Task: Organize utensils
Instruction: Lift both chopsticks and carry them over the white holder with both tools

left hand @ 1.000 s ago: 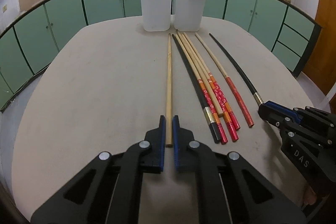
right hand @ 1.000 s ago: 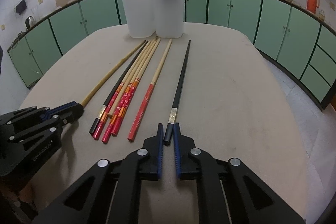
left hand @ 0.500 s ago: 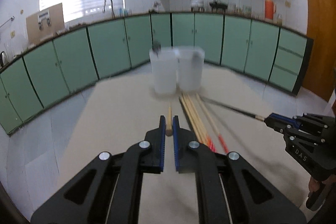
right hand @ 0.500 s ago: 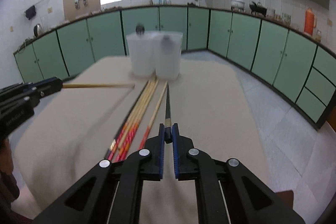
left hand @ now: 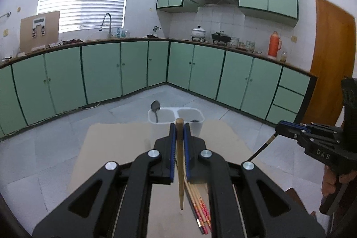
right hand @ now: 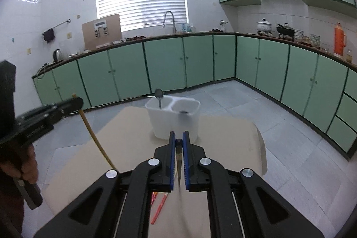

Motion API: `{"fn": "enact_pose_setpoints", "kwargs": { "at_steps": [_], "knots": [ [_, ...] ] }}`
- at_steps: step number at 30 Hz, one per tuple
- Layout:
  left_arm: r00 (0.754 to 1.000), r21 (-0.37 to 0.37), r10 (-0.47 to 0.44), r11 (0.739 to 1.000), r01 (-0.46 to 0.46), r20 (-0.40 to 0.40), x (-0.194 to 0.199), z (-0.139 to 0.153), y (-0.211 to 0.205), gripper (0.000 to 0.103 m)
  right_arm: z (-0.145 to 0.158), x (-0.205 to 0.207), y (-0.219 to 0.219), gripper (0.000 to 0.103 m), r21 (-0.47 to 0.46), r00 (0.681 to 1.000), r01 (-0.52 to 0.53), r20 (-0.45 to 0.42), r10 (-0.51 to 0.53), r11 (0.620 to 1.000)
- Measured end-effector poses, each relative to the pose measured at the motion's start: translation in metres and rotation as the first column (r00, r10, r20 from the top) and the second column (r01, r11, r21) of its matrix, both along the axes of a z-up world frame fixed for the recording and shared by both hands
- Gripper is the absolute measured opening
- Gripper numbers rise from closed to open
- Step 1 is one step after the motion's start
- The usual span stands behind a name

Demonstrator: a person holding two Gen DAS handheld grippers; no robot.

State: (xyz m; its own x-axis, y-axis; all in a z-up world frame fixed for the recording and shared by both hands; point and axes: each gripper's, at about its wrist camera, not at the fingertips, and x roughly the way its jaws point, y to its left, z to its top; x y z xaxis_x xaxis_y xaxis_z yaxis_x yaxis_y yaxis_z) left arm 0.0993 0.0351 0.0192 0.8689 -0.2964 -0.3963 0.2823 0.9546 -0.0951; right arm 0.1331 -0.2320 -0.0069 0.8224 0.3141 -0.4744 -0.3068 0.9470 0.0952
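My left gripper (left hand: 179, 126) is shut on a plain wooden chopstick (left hand: 180, 171), which hangs tip-down well above the table; it also shows in the right wrist view (right hand: 96, 139). My right gripper (right hand: 178, 139) is shut on a black chopstick (right hand: 179, 160), also lifted and hanging down; its shaft shows in the left wrist view (left hand: 260, 150). A white two-compartment holder (right hand: 173, 119) stands at the far end of the table, with a spoon (right hand: 158, 96) in its left cup. Several red-ended chopsticks (left hand: 200, 211) lie on the table below.
The beige table (right hand: 223, 137) ends just beyond the holder, with grey tiled floor around it. Green cabinets (left hand: 100, 73) line the walls. The left gripper's body (right hand: 42, 119) and the right gripper's body (left hand: 316, 142) are at either side.
Both grippers have risen high off the table, each carrying its chopstick. The chopsticks have swung from lying flat to hanging tip-down. The holder now appears lower and farther below.
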Motion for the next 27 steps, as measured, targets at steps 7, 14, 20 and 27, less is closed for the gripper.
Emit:
{"fn": "enact_pose_setpoints", "kwargs": {
  "at_steps": [7, 14, 20, 27],
  "knots": [
    [0.999, -0.004, -0.011, 1.000, 0.011, 0.048, 0.012, 0.021, -0.004, 0.006, 0.027, 0.023, 0.003, 0.006, 0.010, 0.999, -0.053, 0.001, 0.053, 0.999],
    [0.989, -0.013, 0.003, 1.000, -0.001, 0.150, 0.036, 0.059, -0.006, 0.006, 0.080, 0.053, 0.001, 0.006, 0.038, 0.992, -0.069, 0.106, 0.064, 0.997],
    [0.966, -0.020, 0.039, 0.999, -0.036, 0.254, 0.070, 0.095, -0.013, 0.006, 0.118, 0.091, 0.004, 0.006, 0.055, 0.981, -0.045, 0.192, 0.034, 0.997],
    [0.957, -0.025, 0.083, 0.997, -0.080, 0.280, 0.125, 0.086, -0.027, 0.006, 0.102, 0.153, 0.017, 0.006, 0.028, 0.980, 0.003, 0.197, -0.009, 1.000]
  ]
}}
